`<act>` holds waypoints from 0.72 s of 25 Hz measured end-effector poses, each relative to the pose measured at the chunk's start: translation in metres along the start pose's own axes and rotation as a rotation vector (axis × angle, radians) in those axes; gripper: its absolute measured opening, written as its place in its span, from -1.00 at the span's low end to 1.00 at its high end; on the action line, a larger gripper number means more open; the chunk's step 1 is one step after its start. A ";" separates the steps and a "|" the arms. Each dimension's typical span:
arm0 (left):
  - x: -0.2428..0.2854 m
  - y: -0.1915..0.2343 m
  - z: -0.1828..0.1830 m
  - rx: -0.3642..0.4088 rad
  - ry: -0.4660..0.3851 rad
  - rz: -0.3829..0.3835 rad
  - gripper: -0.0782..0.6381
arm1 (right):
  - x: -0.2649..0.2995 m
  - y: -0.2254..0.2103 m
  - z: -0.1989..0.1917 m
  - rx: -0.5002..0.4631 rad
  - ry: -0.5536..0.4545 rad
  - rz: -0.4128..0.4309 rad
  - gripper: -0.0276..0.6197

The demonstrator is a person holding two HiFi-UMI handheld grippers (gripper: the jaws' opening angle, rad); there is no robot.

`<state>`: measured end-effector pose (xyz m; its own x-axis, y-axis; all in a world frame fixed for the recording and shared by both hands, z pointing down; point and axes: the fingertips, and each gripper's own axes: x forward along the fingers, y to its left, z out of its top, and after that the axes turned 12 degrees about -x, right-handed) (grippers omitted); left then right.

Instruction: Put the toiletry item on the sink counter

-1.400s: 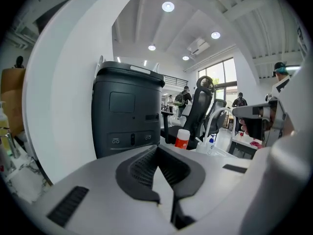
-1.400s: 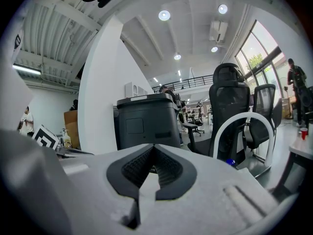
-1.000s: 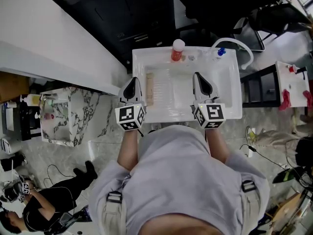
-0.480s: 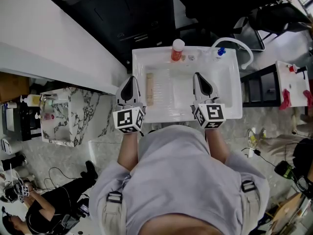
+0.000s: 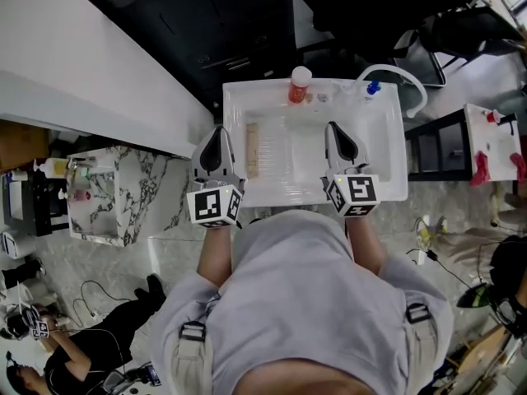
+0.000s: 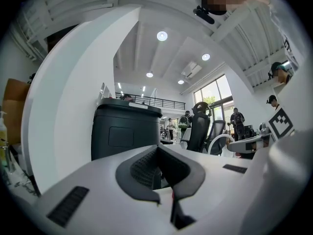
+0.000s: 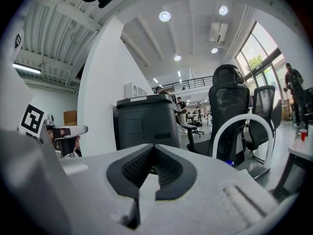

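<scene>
A red bottle with a white cap stands on the back ledge of the white sink. A flat beige item lies in the left of the basin. My left gripper hangs over the sink's left rim, beside the beige item, its jaws shut on nothing. Over the right half of the basin my right gripper is likewise shut and empty. Both grippers point up and outward, so neither gripper view shows the sink's contents.
A blue knob and a white curved pipe sit at the sink's back right. A black bin stands behind the sink, office chairs beyond. A marble-patterned stand is at left, a side table at right.
My left gripper has drifted a little to the left and back toward the body, from over the basin to its left rim. The right gripper has not moved.
</scene>
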<state>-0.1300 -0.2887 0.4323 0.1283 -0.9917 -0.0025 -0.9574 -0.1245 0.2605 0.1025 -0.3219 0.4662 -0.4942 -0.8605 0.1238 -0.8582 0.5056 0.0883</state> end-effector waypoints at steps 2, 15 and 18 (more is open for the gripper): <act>0.000 0.000 0.003 0.000 -0.010 -0.002 -0.77 | 0.000 0.000 0.001 -0.002 -0.001 -0.001 -0.90; 0.001 0.000 0.004 0.010 -0.011 -0.005 -0.77 | -0.004 0.001 0.017 -0.056 -0.060 -0.035 -0.91; 0.002 0.000 0.003 0.007 -0.013 -0.004 -0.77 | -0.003 -0.001 0.016 -0.053 -0.063 -0.036 -0.91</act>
<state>-0.1307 -0.2909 0.4291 0.1291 -0.9915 -0.0167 -0.9587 -0.1291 0.2535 0.1023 -0.3209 0.4494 -0.4722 -0.8796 0.0576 -0.8679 0.4753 0.1445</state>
